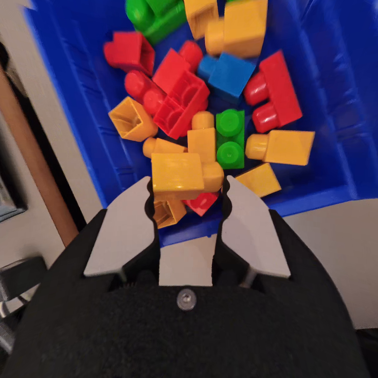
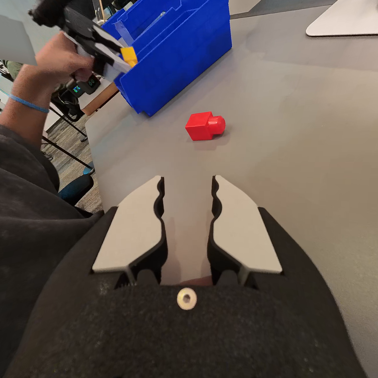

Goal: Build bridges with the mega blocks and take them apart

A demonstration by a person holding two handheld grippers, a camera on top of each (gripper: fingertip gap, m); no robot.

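Note:
My left gripper (image 1: pixel 187 180) is shut on a yellow one-stud block (image 1: pixel 178 173) and holds it above the near end of a blue bin (image 1: pixel 86 86). The bin holds several loose red, yellow, green and blue blocks, among them a green two-stud block (image 1: pixel 230 139). In the right wrist view the left gripper (image 2: pixel 122 56) shows at the bin's rim with the yellow block (image 2: pixel 128 53) in it. My right gripper (image 2: pixel 187 180) is open and empty, low over the grey table. A red one-stud block (image 2: pixel 204 125) lies on its side on the table ahead of it.
The blue bin (image 2: pixel 176 61) stands at the table's far left corner (image 2: pixel 90 124). A white flat stand base (image 2: pixel 345 20) sits at the far right. A person's hand and dark sleeve (image 2: pixel 30 184) are on the left, with chairs and floor beyond the table edge. One gripper's finger ends stand about 45 centimetres off the other's.

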